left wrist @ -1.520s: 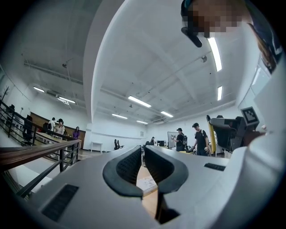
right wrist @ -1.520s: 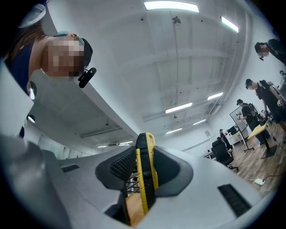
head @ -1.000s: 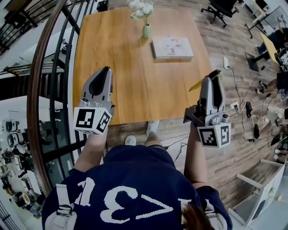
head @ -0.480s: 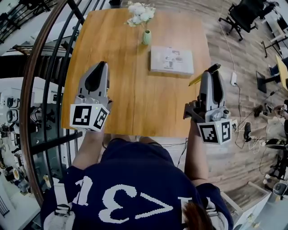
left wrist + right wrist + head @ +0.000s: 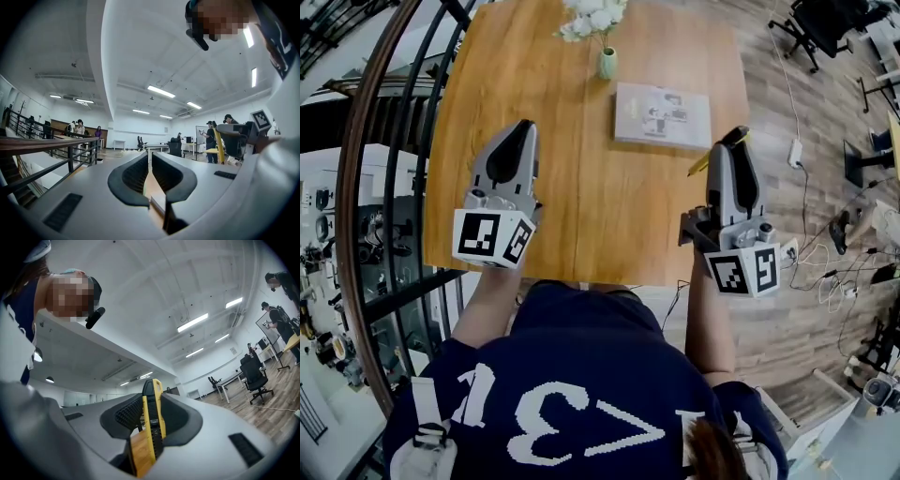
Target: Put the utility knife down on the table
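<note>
The wooden table [image 5: 581,187] fills the upper middle of the head view, with a dark railing [image 5: 403,187] curving down the left side and plank floor [image 5: 806,216] on the right. The person in a dark printed shirt [image 5: 572,394] takes up the bottom of the frame, one arm reaching up to each gripper.

The left gripper [image 5: 520,127] hangs over the left part of the table. In the left gripper view its jaws [image 5: 149,161] stand almost together, with only a thin slit between the ribbed pads and nothing held in it.

The right gripper [image 5: 724,141] sits at the table's right edge, right of centre in the frame. In the right gripper view its jaws [image 5: 151,401] are clamped on the utility knife [image 5: 152,427], which stands edge-on between the pads. In the head view the yellow and black knife [image 5: 705,164] pokes out past the jaw tips, over the table's right edge.

A flat pale book [image 5: 662,114] lies on the table just above the right gripper. A small green vase [image 5: 606,62] of white flowers stands at the top centre.
</note>
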The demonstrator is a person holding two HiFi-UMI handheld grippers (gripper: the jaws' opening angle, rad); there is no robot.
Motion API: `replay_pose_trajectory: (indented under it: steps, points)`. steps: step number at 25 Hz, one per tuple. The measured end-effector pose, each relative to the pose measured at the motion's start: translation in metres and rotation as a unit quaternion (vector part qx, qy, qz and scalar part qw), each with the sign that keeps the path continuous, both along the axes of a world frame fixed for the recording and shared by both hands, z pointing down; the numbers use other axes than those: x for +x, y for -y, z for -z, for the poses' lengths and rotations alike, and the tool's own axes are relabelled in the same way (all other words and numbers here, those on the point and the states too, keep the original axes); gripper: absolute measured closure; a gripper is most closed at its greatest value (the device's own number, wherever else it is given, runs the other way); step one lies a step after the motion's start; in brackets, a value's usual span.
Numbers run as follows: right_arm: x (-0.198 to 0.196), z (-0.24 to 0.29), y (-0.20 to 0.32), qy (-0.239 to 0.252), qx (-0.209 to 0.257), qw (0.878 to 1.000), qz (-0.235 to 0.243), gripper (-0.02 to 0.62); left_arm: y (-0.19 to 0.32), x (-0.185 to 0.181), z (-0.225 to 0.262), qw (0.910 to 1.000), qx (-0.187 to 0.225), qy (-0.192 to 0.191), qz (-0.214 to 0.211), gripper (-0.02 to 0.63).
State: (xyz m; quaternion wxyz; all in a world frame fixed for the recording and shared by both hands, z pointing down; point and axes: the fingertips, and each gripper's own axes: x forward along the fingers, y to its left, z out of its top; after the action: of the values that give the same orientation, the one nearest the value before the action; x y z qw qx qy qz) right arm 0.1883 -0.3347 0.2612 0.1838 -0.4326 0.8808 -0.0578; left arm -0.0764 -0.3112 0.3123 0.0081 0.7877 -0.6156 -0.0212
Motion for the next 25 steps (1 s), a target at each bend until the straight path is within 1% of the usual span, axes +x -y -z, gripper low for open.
replay_pose_trajectory:
  steps: [3,6,9,12,16,21,25]
  points:
    - [-0.017,-0.022,0.010,-0.026,-0.025,0.999,0.004,0.460,0.014,-0.006,-0.011,0.9999,-0.010,-0.004,-0.004,0.571]
    - [-0.032,-0.057,0.017,-0.066,-0.055,0.996,0.008,0.460,0.020,-0.008,-0.029,0.9996,-0.025,-0.008,-0.009,0.571]
    - [-0.045,-0.101,0.012,-0.117,-0.091,0.989,0.016,0.460,0.016,-0.006,-0.045,0.9989,-0.043,-0.012,-0.017,0.571]
    - [-0.054,-0.148,0.006,-0.161,-0.133,0.978,0.022,0.460,0.010,-0.007,-0.059,0.9980,-0.057,-0.014,-0.025,0.571]
    - [-0.061,-0.212,-0.002,-0.213,-0.200,0.956,0.023,0.460,0.005,-0.009,-0.078,0.9962,-0.079,-0.016,-0.033,0.571]
    - [-0.060,-0.292,-0.009,-0.274,-0.293,0.916,0.021,0.460,0.003,-0.014,-0.091,0.9940,-0.100,-0.020,-0.041,0.571]
    - [-0.058,-0.339,-0.022,-0.308,-0.344,0.887,0.022,0.460,-0.002,-0.020,-0.097,0.9931,-0.108,-0.019,-0.042,0.571]
